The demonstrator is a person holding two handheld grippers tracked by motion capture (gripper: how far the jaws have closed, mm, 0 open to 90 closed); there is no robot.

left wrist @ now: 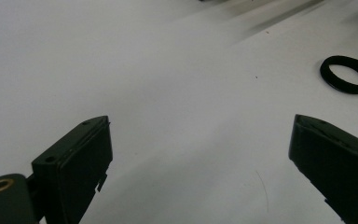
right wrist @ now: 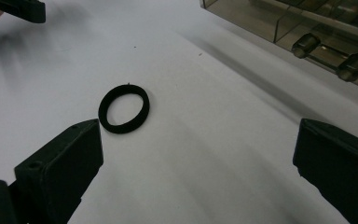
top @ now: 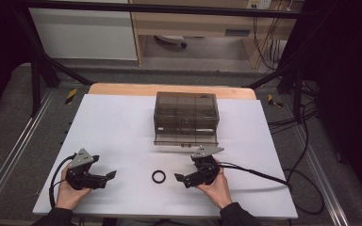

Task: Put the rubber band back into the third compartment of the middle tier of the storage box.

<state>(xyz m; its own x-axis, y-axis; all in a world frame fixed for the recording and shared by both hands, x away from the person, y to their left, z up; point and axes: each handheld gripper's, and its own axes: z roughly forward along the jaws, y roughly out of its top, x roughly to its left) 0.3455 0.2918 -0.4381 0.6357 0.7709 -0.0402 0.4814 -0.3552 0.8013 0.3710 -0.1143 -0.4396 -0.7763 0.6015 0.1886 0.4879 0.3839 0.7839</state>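
A small black rubber ring (top: 159, 176) lies flat at lower centre of the white counter (top: 122, 127), between two wide-open, empty hand-held grippers; the right hand-held gripper (top: 180, 179) is nearer than the left hand-held gripper (top: 109, 176).

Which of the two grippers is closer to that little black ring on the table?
The right gripper. Its jaws stand open beside the black ring, just to the ring's right. The left gripper, also open, sits farther off on the ring's left. Neither touches it.

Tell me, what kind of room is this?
Probably a lab or workshop for recording tasks: a white table inside a black metal frame, loose cables on the floor, and a person's hand-held left claw.
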